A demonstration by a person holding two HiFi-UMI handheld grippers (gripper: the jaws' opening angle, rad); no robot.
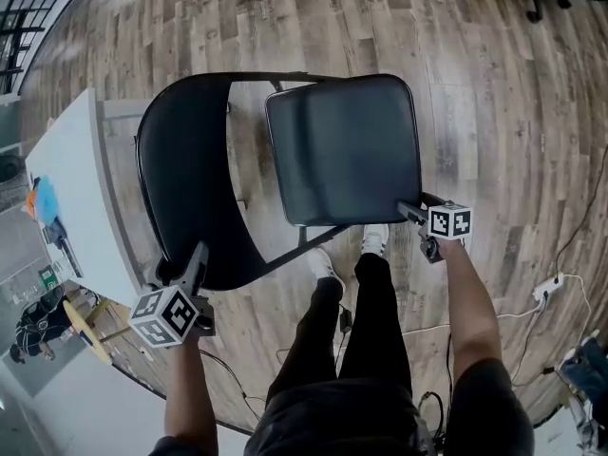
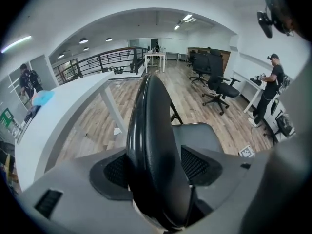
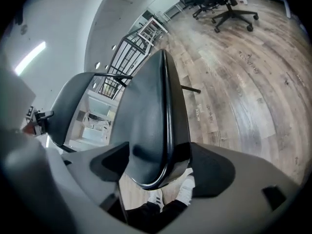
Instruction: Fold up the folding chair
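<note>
Backrest [image 2: 151,145], seat [image 3: 151,126] edges between parted jaws

Lower centre of the head view: black trousers [image 1: 347,350]; black short-sleeved top [image 1: 332,430]; white trainers [image 1: 373,238] with dark stripes; lower left, the left gripper [image 1: 197,257], and at right the right gripper [image 1: 410,209], both grey with dark meshed pads [image 2: 195,165]; each carries a cube [image 1: 166,316] of black-and-white square markers.

1. Bright, even light from ceiling strips [image 2: 187,17] far beyond the left claw [image 2: 156,168].
2. Soft sheen on the chair back [image 2: 146,130] between its jaws.
3. Fisheye bending at edges; claw bodies blurred.
</note>
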